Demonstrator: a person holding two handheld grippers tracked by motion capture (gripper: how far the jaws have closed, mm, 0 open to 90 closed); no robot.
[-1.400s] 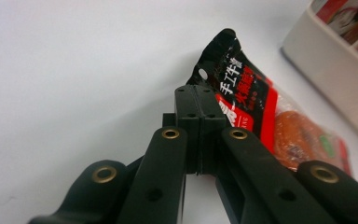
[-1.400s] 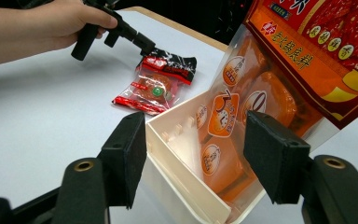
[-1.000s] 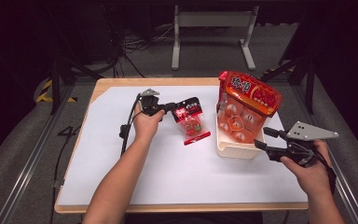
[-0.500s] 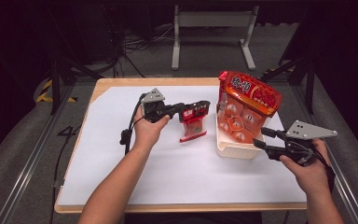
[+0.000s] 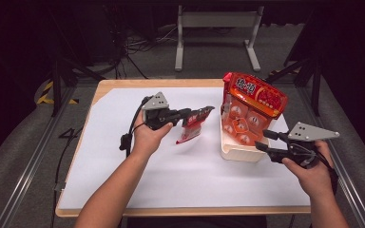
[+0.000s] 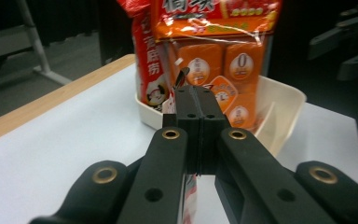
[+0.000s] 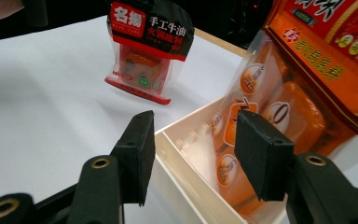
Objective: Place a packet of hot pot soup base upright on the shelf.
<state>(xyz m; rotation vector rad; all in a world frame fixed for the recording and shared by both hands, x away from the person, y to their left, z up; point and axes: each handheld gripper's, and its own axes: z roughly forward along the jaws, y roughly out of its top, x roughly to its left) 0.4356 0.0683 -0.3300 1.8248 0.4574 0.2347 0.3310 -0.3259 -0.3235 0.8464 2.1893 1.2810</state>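
Now that the small red packet (image 5: 193, 127) is coming up off the white table sheet (image 5: 123, 161), I am carrying it, pinched in my left gripper (image 5: 190, 114), toward the white tray (image 5: 237, 152), while my right gripper (image 5: 262, 140) is waiting unclenched at the tray's near corner.

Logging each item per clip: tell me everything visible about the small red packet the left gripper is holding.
The small red packet is a flat plastic pouch: black-and-red header with printed characters, a clear window showing reddish contents, a red bottom seal. The left gripper has its jaws shut on the top edge, so it hangs tilted above the white table cover, apparently off the surface. It sits left of the white bin, not touching it.
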